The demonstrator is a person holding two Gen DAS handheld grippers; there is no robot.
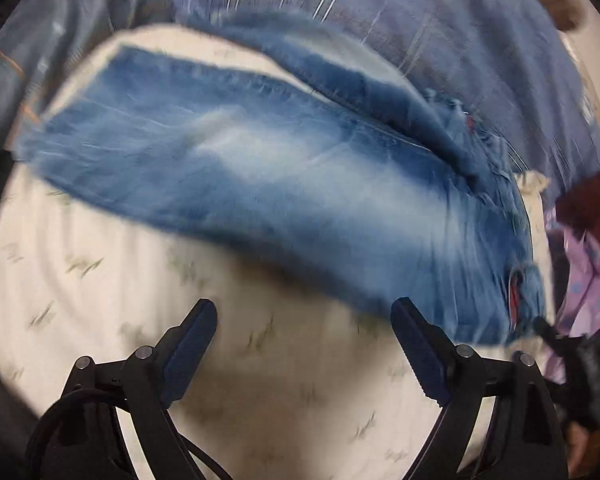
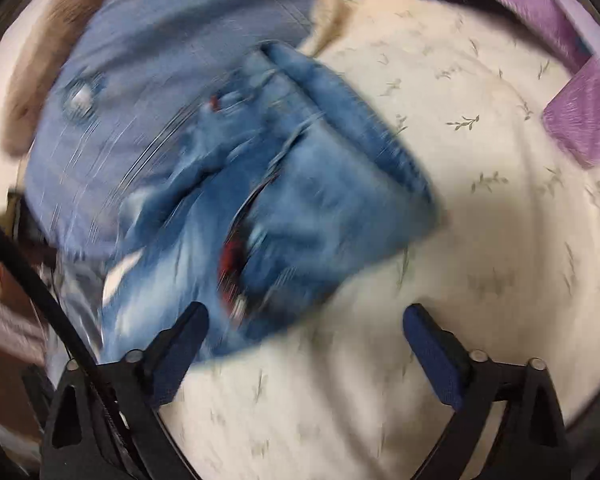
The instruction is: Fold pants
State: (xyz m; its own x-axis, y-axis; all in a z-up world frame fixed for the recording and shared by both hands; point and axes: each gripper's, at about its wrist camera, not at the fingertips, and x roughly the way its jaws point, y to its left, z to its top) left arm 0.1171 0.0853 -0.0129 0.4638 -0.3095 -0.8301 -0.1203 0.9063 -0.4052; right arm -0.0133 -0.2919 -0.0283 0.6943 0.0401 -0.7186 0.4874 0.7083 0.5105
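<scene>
Lying spread on a cream bed sheet with a small leaf print, with nothing gathered into a tidy stack: faded blue denim pants, legs laid one over the other and stretching away to the left in the left wrist view, waist end toward the right. Judged from that, lengthwise fold possibly made already, cross folds not yet done; heavy blur in both views, so no certainty on seams or hems. Waist area with a red inner label visible in the right wrist view, rumpled and slightly open rather than flat. Behind the pants, a blue striped bedcover; off to the side, a purple patterned cloth.

Left gripper with jaws spread wide and nothing between them, poised over bare sheet just short of the near edge of the leg. Right gripper likewise gaping and empty, its left finger overlapping the denim's near edge in view, contact impossible to tell; its right finger over plain sheet.
</scene>
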